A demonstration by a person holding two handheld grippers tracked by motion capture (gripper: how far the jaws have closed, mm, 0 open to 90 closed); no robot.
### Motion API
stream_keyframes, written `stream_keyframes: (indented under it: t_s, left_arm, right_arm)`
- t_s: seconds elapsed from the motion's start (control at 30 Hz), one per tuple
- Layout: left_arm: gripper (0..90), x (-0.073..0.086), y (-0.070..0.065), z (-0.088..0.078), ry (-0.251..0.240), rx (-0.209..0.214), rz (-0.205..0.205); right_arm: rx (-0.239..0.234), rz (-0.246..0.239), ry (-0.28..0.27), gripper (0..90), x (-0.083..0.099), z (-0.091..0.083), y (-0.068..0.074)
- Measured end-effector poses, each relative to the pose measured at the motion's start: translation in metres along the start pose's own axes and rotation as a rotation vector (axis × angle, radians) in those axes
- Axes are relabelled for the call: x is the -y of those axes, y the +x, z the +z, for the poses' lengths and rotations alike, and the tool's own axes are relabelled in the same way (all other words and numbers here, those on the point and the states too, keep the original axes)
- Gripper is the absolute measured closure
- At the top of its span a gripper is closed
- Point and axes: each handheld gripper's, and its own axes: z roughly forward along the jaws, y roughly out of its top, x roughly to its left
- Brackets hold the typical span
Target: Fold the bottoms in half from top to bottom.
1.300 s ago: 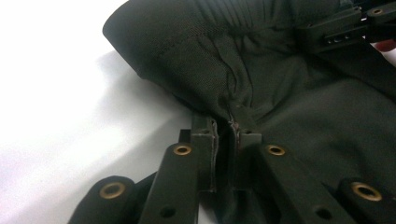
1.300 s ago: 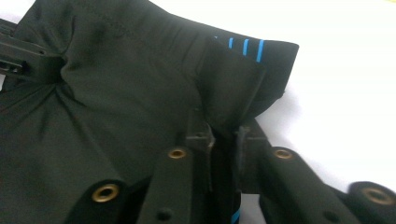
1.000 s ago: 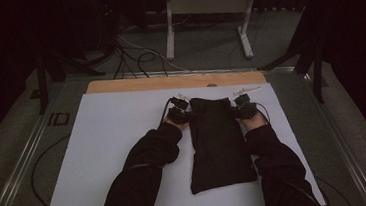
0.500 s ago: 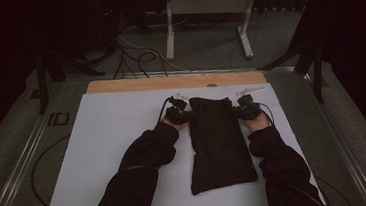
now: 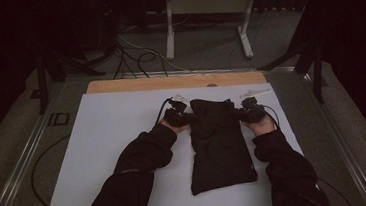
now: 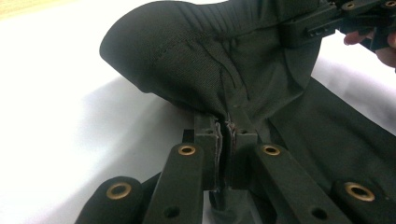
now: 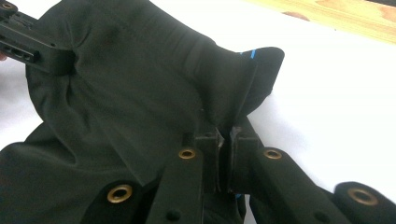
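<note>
**Two grippers clamped on a dark garment**

Left gripper (image 6: 227, 133) and right gripper (image 7: 226, 135) each pinch the far edge of the black folded garment (image 5: 219, 140), fingers (image 6: 208, 140) clenched on cloth. The garment lies centre frame on the white desk (image 5: 109, 139).

left gripper (image 6: 226, 133) clamped, right gripper (image 7: 225, 135) clamped

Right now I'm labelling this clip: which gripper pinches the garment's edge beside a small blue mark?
The right gripper: a blue mark shows on the black garment just past its jaws. The left gripper pinches plain dark fabric.
</note>
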Motion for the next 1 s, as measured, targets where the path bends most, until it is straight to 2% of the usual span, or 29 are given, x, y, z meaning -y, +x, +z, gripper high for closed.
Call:
stream_keyframes:
  t_s: [0.53,1.0]
  left_arm:
    - [86.1,0.004,-0.018,-0.012,0.001,0.056,0.031]
    - [86.2,0.013,-0.033,-0.019,0.014,0.092,0.042]
  right_arm:
    - [0.007,-0.049,-0.014,85.4,0.007,-0.027,0.015]
    - [-0.014,-0.046,-0.029,85.4,0.023,-0.044,0.024]
